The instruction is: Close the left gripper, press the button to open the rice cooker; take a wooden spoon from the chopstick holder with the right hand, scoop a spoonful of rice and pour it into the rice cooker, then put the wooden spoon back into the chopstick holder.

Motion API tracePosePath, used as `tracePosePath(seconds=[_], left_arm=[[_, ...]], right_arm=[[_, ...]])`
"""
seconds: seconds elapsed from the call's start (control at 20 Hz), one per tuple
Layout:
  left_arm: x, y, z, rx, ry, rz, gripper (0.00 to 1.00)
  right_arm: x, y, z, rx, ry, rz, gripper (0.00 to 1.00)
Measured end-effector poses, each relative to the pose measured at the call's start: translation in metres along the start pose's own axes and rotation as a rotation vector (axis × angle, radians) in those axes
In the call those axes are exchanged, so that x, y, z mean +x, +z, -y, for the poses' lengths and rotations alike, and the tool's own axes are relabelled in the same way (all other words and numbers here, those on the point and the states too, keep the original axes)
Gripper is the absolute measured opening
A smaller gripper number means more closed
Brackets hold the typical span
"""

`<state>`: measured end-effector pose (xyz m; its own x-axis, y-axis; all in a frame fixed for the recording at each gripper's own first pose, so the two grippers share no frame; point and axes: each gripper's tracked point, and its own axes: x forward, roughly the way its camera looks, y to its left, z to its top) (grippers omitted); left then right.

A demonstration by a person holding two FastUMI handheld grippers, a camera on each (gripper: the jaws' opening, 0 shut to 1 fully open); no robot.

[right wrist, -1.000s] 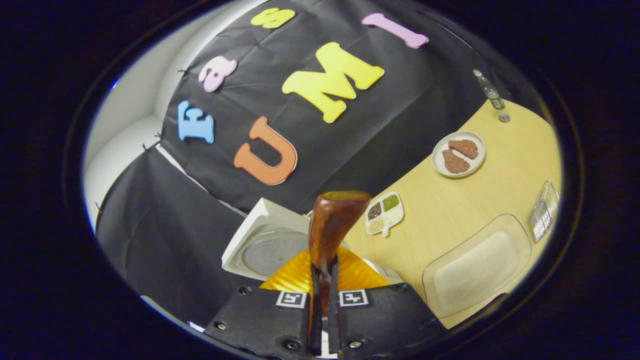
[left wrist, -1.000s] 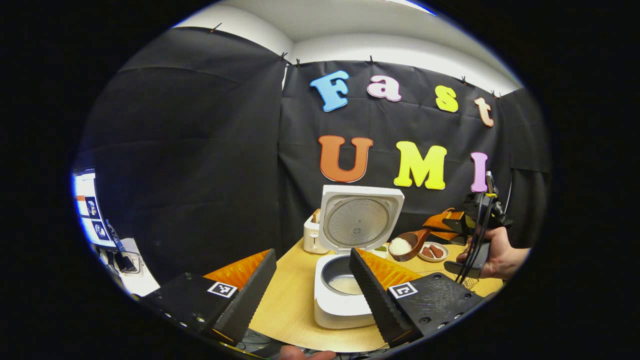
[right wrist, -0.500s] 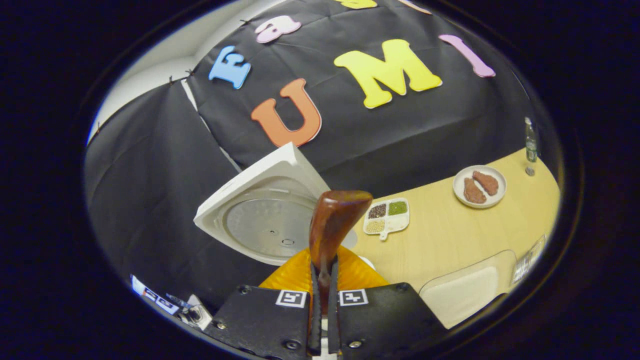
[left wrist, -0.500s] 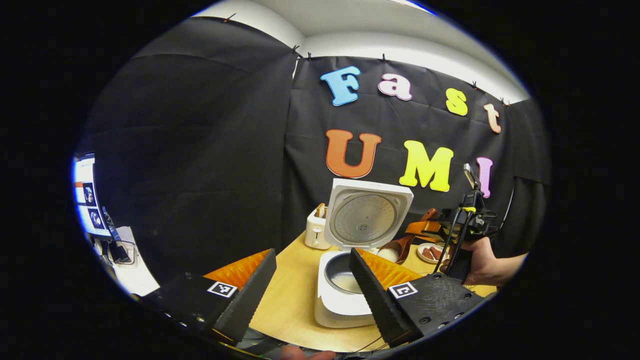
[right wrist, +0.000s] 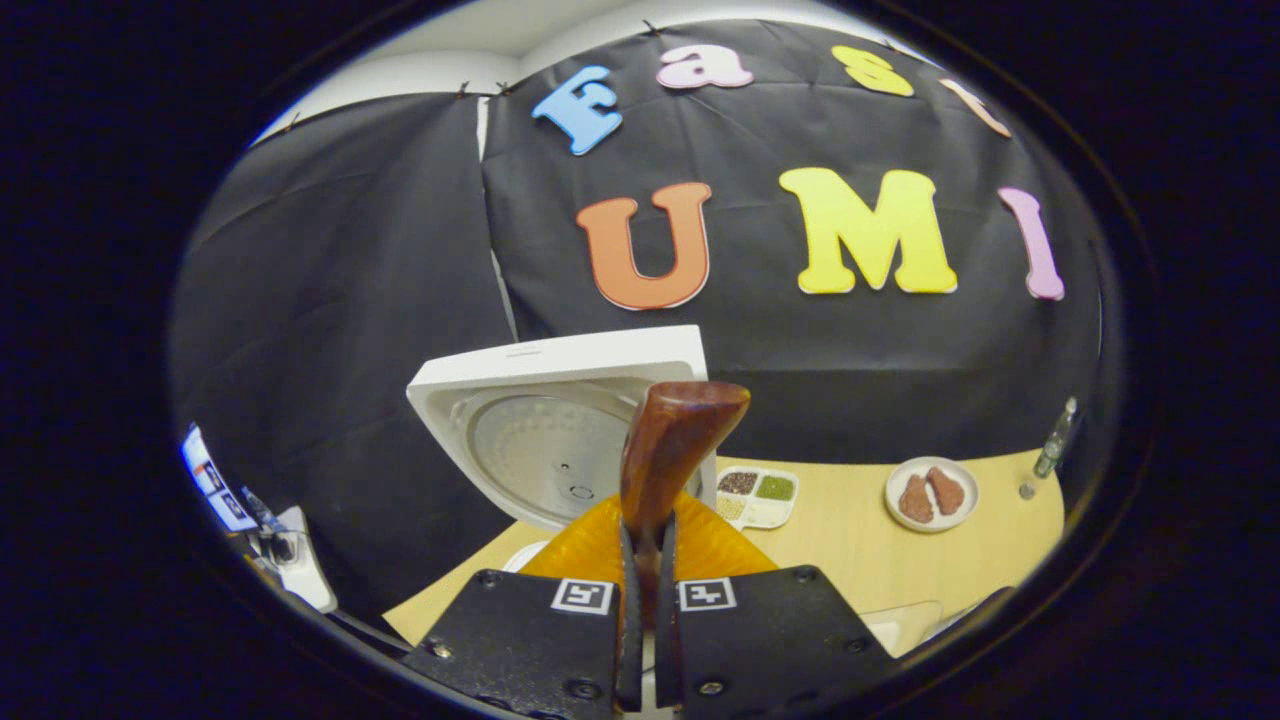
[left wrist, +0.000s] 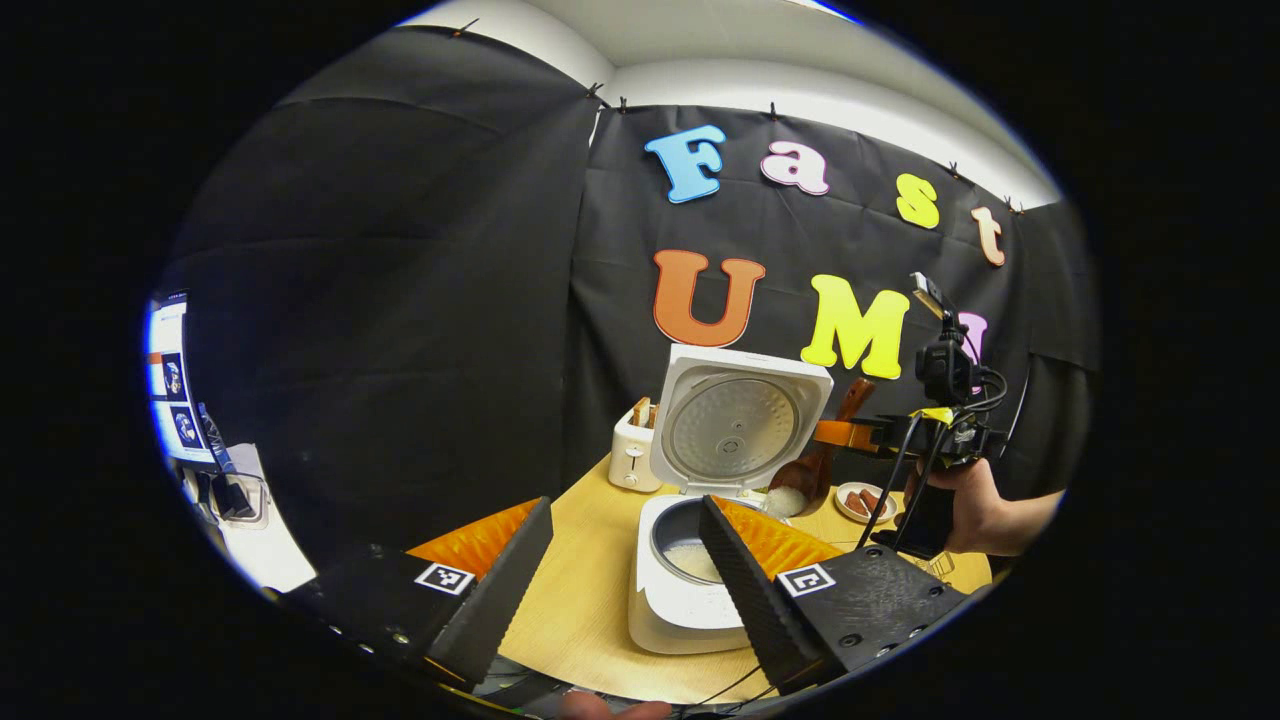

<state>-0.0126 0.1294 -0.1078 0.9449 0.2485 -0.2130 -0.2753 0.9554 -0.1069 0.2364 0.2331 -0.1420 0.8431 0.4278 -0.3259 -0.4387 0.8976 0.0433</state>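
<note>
The white rice cooker [left wrist: 690, 600] stands open on the wooden table, its lid [left wrist: 740, 425] upright and some rice in the pot. My left gripper [left wrist: 625, 505] hangs open in front of it, fingers wide apart and holding nothing. My right gripper [left wrist: 850, 435], held by a hand [left wrist: 975, 505], is shut on the handle of the wooden spoon [left wrist: 805, 475]. The spoon is tilted steeply, its rice-filled bowl low at the cooker's right rim. In the right gripper view the spoon [right wrist: 670, 450] rises from my right gripper [right wrist: 645, 540] in front of the lid [right wrist: 560, 440].
A white toaster [left wrist: 630, 455] stands left of the cooker at the back. A divided dish of grains [right wrist: 755, 495], a plate with two brown pieces [right wrist: 930, 493] and a small bottle [right wrist: 1050, 455] sit toward the right. A monitor [left wrist: 175, 400] glows at far left.
The right gripper has moved left toward the cooker and turned, tipping the spoon from level to steeply bowl-down at the pot's rim. The left gripper stays open in front.
</note>
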Motion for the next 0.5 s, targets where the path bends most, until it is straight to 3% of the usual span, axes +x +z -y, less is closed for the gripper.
tracePosePath(seconds=[0.5], left_arm=[[0.002, 0.0, -0.006, -0.005, 0.01, 0.017, 0.95]], right_arm=[[-0.01, 0.009, -0.039, -0.374, 0.017, 0.077, 0.11]])
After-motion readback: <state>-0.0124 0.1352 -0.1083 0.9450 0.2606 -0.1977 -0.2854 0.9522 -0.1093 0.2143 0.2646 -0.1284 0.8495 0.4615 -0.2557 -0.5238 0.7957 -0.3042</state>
